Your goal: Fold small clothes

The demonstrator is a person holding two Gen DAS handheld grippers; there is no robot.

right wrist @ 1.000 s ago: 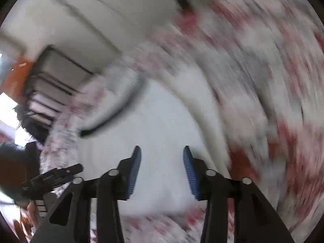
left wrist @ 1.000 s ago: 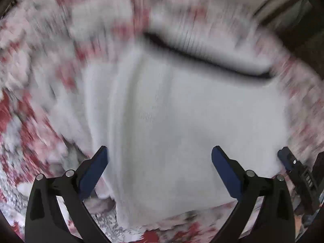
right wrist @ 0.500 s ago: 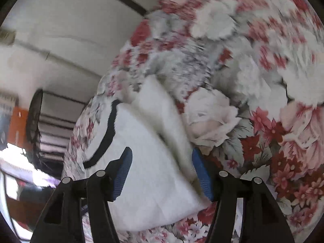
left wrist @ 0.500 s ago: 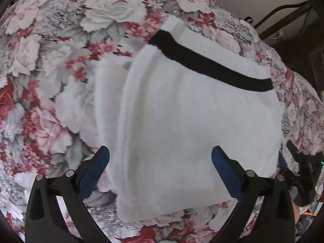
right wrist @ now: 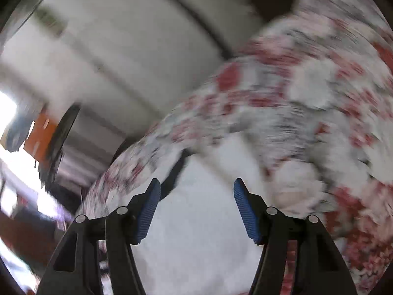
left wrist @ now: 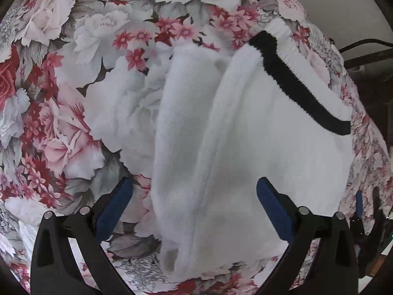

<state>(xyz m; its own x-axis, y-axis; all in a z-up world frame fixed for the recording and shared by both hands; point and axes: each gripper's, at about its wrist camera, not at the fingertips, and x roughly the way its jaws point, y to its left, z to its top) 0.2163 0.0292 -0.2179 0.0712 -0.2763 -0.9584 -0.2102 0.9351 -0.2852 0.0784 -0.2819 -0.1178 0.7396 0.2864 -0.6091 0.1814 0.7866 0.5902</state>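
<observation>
A white fleece garment (left wrist: 245,147) with a black band (left wrist: 302,91) near its ribbed top edge lies folded on the floral cloth (left wrist: 61,98). My left gripper (left wrist: 194,191) hovers over the garment's near edge, wide open, nothing between its blue pads. In the right wrist view the picture is blurred; the same white garment (right wrist: 203,221) lies below my right gripper (right wrist: 196,191). Its jaws are opening, with nothing gripped between them. The right gripper's tip (left wrist: 359,201) shows at the far right of the left wrist view.
The floral cloth (right wrist: 307,98) covers the whole surface around the garment. Beyond its far edge are a pale wall (right wrist: 122,49), dark rails (left wrist: 363,56) and an orange object (right wrist: 39,135) near a bright window.
My right gripper has opened wider and lifted away from the garment, tilting its view up toward the wall. My left gripper has shifted, so the garment now sits more to the right.
</observation>
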